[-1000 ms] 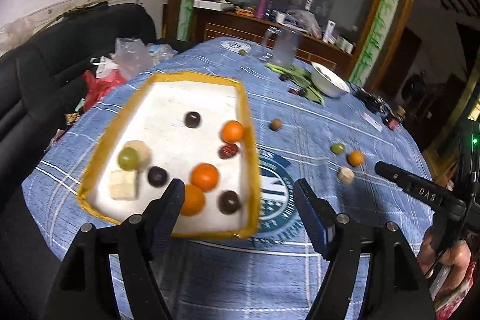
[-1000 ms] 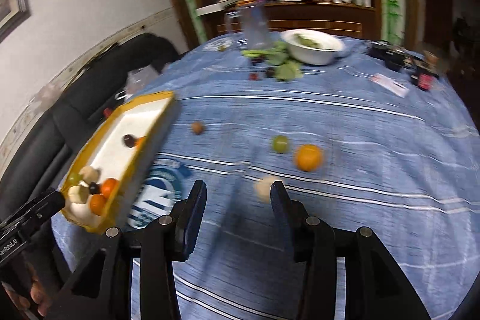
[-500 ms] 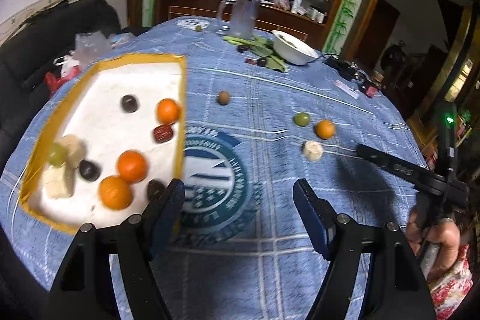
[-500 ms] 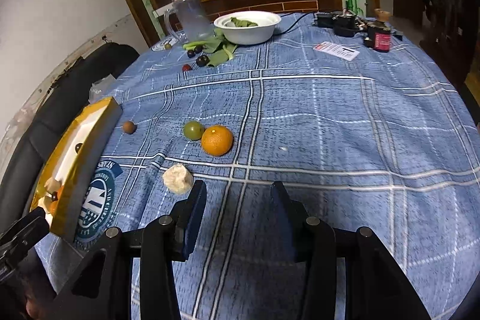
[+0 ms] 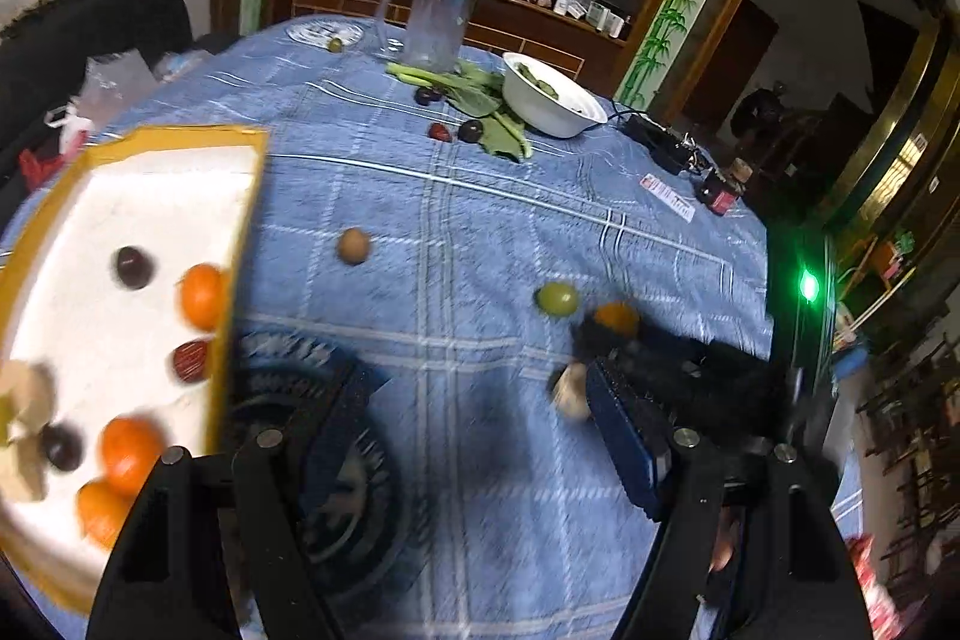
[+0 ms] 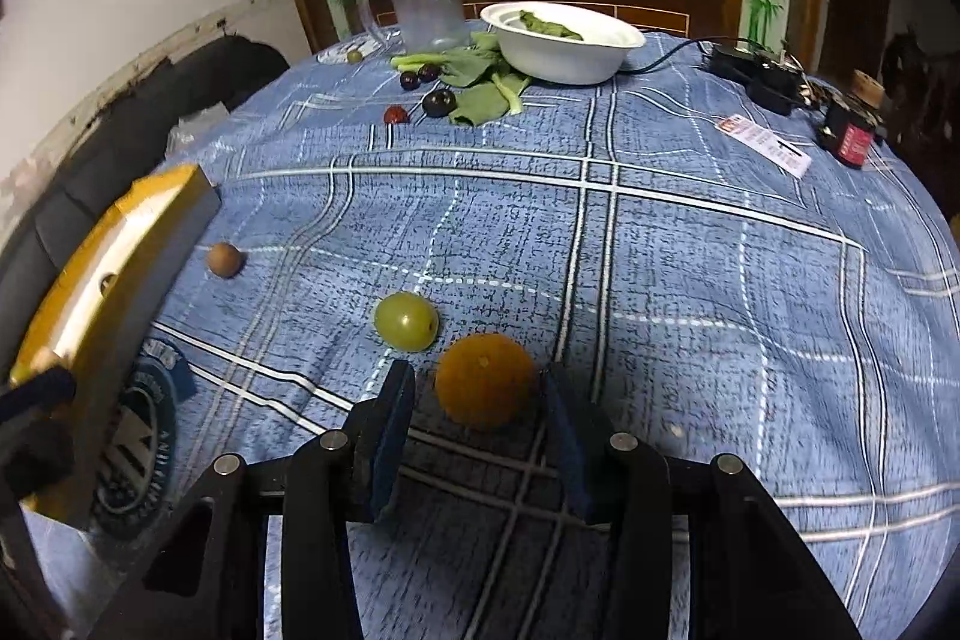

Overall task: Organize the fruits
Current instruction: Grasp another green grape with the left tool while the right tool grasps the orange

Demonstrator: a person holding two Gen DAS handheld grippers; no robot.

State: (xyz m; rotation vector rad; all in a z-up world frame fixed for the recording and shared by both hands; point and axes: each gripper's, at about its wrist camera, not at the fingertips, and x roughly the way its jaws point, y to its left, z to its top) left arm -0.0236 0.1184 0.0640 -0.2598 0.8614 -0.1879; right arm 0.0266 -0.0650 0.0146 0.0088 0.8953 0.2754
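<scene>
A small orange [image 6: 485, 379] lies on the blue checked tablecloth between the open fingers of my right gripper [image 6: 480, 400], which do not press it. A green grape [image 6: 406, 321] lies just beyond it and a brown longan [image 6: 224, 259] farther left. The yellow-rimmed white tray [image 5: 180, 172] holds several oranges, dark plums and a red date at the left; its edge also shows in the right wrist view [image 6: 120, 244]. My left gripper [image 5: 480, 418] is open and empty above the cloth. In the left wrist view the right gripper [image 5: 630, 358] covers the orange [image 5: 615, 316], next to a pale fruit piece [image 5: 570, 391].
At the far side stand a white bowl [image 6: 570, 40] with greens, a clear pitcher [image 6: 429, 1], leafy greens with dark plums [image 6: 437, 102] and a red date [image 6: 396, 115]. A power adapter [image 6: 756, 70], a dark jar [image 6: 855, 133] and a card [image 6: 765, 142] lie at the right.
My right gripper has moved forward and down until the orange sits between its fingers. My left gripper has swung right, so the tray slid toward the left edge of its view.
</scene>
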